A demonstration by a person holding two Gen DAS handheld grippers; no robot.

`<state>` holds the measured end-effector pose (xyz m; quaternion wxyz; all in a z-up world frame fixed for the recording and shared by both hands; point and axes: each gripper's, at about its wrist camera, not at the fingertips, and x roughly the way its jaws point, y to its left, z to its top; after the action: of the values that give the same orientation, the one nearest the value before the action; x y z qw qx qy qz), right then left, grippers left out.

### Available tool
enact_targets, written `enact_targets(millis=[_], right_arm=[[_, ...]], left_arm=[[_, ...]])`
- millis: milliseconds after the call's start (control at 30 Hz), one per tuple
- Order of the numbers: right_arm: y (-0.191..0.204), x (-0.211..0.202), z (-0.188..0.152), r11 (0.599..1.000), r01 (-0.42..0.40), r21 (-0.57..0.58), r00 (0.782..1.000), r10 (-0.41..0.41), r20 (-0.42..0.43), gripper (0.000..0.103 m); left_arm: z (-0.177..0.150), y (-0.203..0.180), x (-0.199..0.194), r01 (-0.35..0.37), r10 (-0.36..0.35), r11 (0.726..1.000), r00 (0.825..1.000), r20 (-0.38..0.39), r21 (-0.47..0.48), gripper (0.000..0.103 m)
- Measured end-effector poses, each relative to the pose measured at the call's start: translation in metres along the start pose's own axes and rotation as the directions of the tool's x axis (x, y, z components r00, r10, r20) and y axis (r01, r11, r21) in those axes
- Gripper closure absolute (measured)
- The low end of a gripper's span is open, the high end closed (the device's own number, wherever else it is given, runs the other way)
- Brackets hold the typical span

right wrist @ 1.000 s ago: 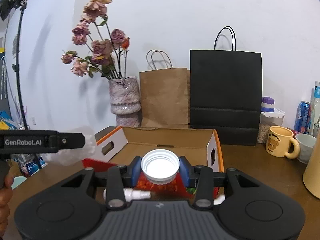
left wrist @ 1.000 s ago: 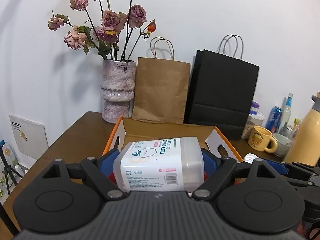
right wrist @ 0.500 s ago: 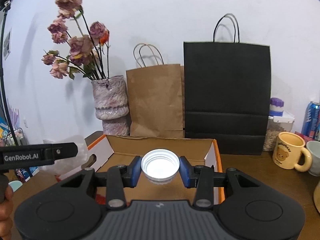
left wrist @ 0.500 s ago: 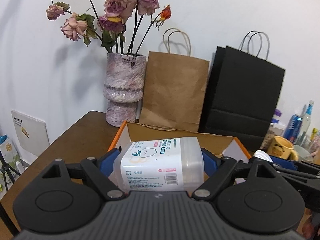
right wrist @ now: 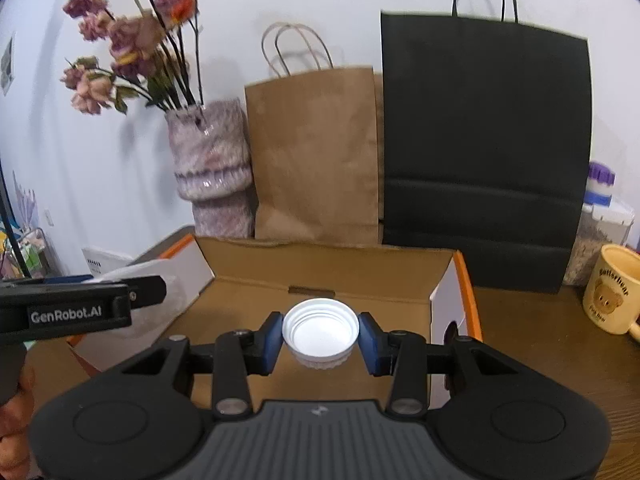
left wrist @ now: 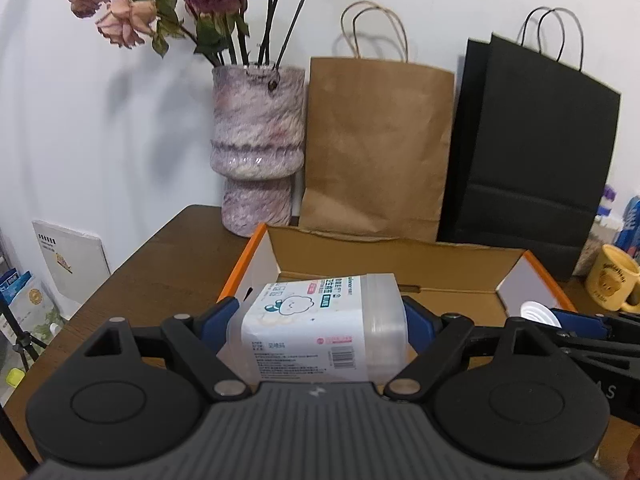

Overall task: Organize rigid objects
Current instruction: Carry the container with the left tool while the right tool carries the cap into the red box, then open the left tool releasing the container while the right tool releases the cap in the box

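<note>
My left gripper is shut on a clear plastic tub with a white printed label, held on its side above the near left part of an open cardboard box with orange edges. My right gripper is shut on a white screw cap, its hollow side up, hanging over the middle of the same box. In the left wrist view the cap shows at the right, near the box's right wall. In the right wrist view the left gripper's body crosses the left edge.
Behind the box stand a pink vase of dried roses, a brown paper bag and a black paper bag. A yellow bear mug and a lidded jar sit right. The wooden table ends left.
Both grippers have moved forward and slightly down toward the box, still holding the tub and the cap. The vase and bags loom larger and the box's inside now fills the right wrist view.
</note>
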<state>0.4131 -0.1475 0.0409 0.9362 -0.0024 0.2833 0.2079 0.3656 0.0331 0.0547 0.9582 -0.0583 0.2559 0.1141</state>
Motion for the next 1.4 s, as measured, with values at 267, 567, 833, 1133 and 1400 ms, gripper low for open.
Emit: enact_targets(millis=[267, 567, 833, 1133, 1400], right_arm=[[-0.011, 0.021, -0.012, 0.999, 0.019, 0.028, 0.998, -0.017, -0.065, 0.063], [-0.006, 0.027, -0.019, 1.0, 0.029, -0.004, 0.996, -0.029, -0.087, 0.063], [-0.005, 0.024, -0.017, 0.998, 0.056, -0.021, 0.996, -0.057, -0.074, 0.027], [-0.008, 0.022, -0.015, 0.996, 0.082, -0.03, 0.994, -0.084, -0.067, 0.0], [-0.006, 0.016, -0.014, 0.995, 0.087, -0.038, 0.994, -0.089, -0.059, 0.0]], left_arm=[[-0.008, 0.0, 0.018, -0.033, 0.034, 0.999, 0.999, -0.035, 0.029, 0.017], [-0.013, -0.004, 0.024, -0.034, 0.037, 0.998, 0.998, -0.052, 0.057, 0.016], [-0.012, -0.007, 0.014, -0.014, 0.015, 0.997, 1.0, -0.014, 0.073, 0.001], [-0.01, -0.007, 0.013, -0.014, 0.015, 0.998, 1.0, -0.014, 0.067, 0.0], [-0.009, -0.005, 0.005, -0.011, 0.011, 0.999, 1.0, -0.004, 0.053, 0.0]])
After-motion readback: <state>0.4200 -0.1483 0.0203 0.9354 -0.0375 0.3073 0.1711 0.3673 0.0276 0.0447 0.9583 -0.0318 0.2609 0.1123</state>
